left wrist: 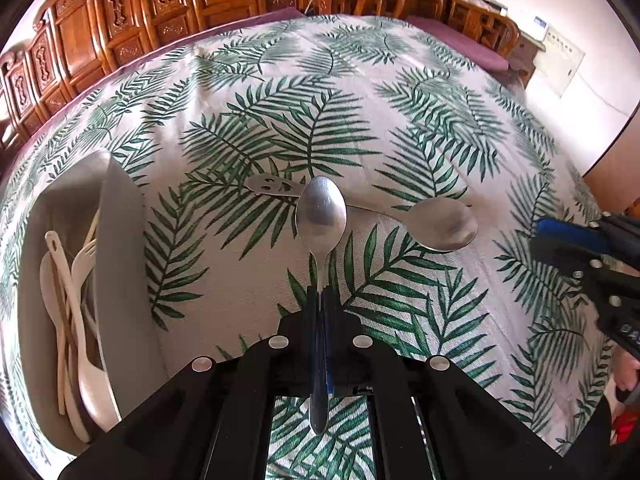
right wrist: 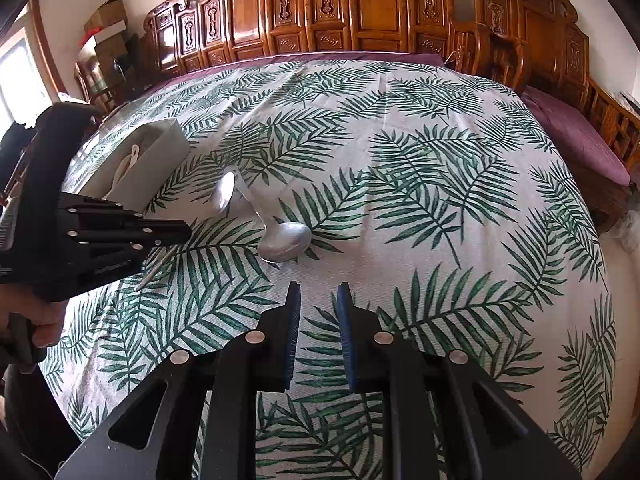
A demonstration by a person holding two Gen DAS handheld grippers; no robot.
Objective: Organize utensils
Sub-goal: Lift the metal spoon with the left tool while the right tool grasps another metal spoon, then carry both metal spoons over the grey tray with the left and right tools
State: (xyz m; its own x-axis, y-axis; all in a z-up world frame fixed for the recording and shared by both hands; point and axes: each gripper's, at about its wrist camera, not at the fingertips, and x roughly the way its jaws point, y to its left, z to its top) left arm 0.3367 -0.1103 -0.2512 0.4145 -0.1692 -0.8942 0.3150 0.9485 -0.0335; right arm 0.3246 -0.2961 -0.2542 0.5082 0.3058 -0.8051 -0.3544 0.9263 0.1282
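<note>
Left gripper (left wrist: 320, 292): fingers pressed tight on the handle of a steel teaspoon (left wrist: 321, 214), bowl pointing away from the hand, lifted off the leaf-print tablecloth (left wrist: 248, 280).
Held teaspoon: in the air between the grey utensil tray (right wrist: 160, 156) and the soup spoon, handle end poking out behind the fingers.
Steel soup spoon (right wrist: 285, 239): flat on the cloth to the right of the tray, its pierced handle end toward the tray, its bowl toward the right gripper.
Utensil tray: at the left side of the cloth; cream plastic spoons and a fork (left wrist: 70, 316) lie inside.
Right gripper (right wrist: 318, 300): fingers spread, nothing between them, near the soup spoon's bowl.
Backdrop: carved wooden bench (right wrist: 360, 12) beyond the tray.
</note>
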